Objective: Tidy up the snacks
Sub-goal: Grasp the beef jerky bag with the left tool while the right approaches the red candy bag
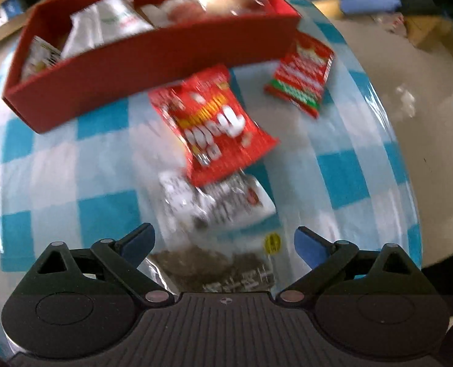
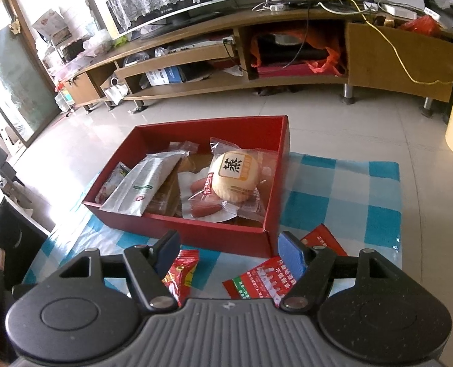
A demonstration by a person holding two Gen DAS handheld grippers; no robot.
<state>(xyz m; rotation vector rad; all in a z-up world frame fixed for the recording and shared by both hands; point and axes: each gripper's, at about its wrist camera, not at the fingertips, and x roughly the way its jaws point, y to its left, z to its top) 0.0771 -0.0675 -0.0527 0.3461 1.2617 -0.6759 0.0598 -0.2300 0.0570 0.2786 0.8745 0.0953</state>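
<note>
lying across the round table, a blue-checked cloth [image 2: 342,189]; sitting on it, a red box [image 2: 196,232] already carrying a white pouch [image 2: 144,183], a wrapped round pastry [image 2: 234,172] and sausages. waiting outside the box, just in front of its near wall, a red snack packet [image 1: 214,122], a smaller red-and-green packet [image 1: 300,76], a clear wrapper with dark pieces [image 1: 220,198] and, possibly, another dark-filled bag [image 1: 214,267], blurred. hovering over those, left gripper [image 1: 225,244], fingers spread, pinching nothing; hanging near the box, right gripper [image 2: 229,250], fingers likewise apart and empty. probably handling light, crinkly and slippery, so pinching a flat sealed edge rather than the puffed middle.
</note>
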